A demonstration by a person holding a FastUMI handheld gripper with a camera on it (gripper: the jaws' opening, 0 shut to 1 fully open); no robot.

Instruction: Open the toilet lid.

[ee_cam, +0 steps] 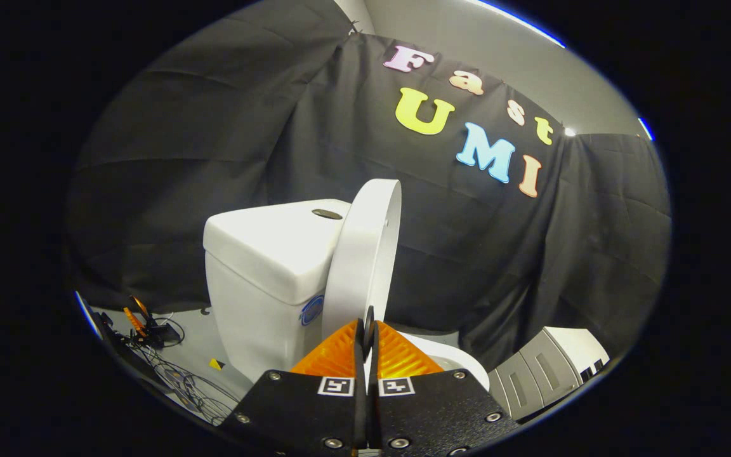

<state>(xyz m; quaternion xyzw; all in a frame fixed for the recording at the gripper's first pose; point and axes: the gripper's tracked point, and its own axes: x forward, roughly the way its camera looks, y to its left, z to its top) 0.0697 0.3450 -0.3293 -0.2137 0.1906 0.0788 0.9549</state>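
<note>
Showing the toilet from its side and slightly above, the gripper view places the gripper (368,330) low in front, its two orange fingers (339,352) brought together so that only a thin dark slit remains between their tips. Nothing is clamped between them; the tips sit just before the lower part of the toilet lid (365,254), and contact with it cannot be judged. The black finger mounts (365,406) below carry small square markers and screws.

The toilet lid stands raised, nearly upright, seen almost edge-on as a tall white oval band. Its upper part leans toward the cistern (264,273), which rises directly behind it; whether lid and cistern touch cannot be told. A round flush button (327,214) lies on the cistern's flat top, and a blue round sticker (312,311) marks its side wall near the lid's lower edge.

To the right of the fingers, a curved portion of the white seat and bowl rim (460,362) is exposed. Further right stands a grey-and-white ribbed unit (546,368), its nature unclear.

On the pale floor (200,336) beside the cistern lie tangled cables (181,381), an orange-handled tool (134,317) and a small yellow marker (215,364). Black cloth (213,127) drapes the booth behind the whole arrangement.
</note>
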